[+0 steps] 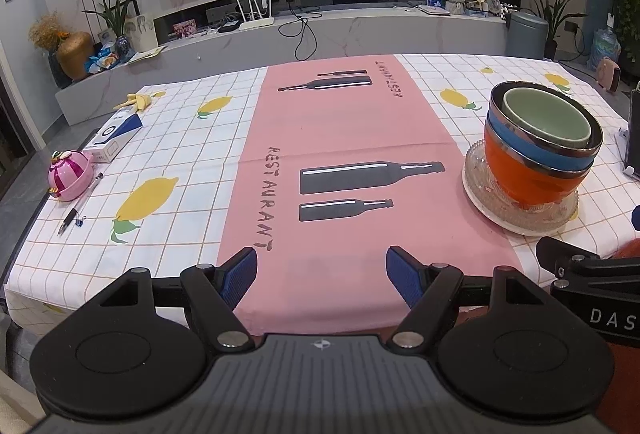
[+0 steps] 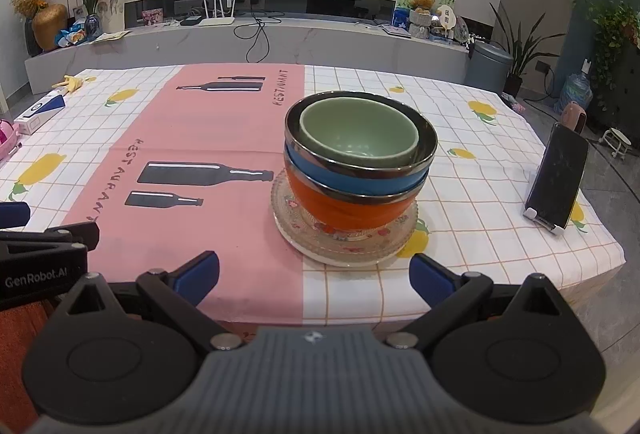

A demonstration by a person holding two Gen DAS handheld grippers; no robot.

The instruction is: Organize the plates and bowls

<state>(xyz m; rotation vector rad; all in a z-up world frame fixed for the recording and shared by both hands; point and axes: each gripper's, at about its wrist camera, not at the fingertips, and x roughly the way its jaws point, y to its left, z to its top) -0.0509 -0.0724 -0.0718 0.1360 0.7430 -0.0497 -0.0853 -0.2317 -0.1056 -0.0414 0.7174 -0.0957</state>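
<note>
Both grippers hang over the near edge of the table, each with its blue-padded fingers spread wide apart and nothing between them. The left gripper (image 1: pixel 322 276) faces the pink runner (image 1: pixel 340 162) printed with dark bottles, and the right gripper (image 2: pixel 314 276) faces the stacked dishes head-on. In the right wrist view the stack stands at about 12 o'clock from the gripper, just beyond the fingertips: a glass plate (image 2: pixel 345 234) lies flat on the checked tablecloth (image 2: pixel 480 194), straddling the runner's right edge, with a white plate rim showing under it. On the glass plate sits an orange bowl (image 2: pixel 348 210), a blue bowl (image 2: pixel 352 178) nests in it, and a green bowl (image 2: pixel 358 134) nests in the blue one, shifted slightly toward the back so the stack leans a little. From the left wrist view the same stack is at about 2 o'clock, well apart from the left fingers. A phone (image 2: pixel 558 178) leans on its stand at 3 o'clock from the stack, near the table's right edge. On the far left of the table, at 9 to 10 o'clock in the left view, lie a pink round container (image 1: pixel 70 174), a pen (image 1: pixel 80 204) and a blue-and-white box (image 1: pixel 114 136).
</note>
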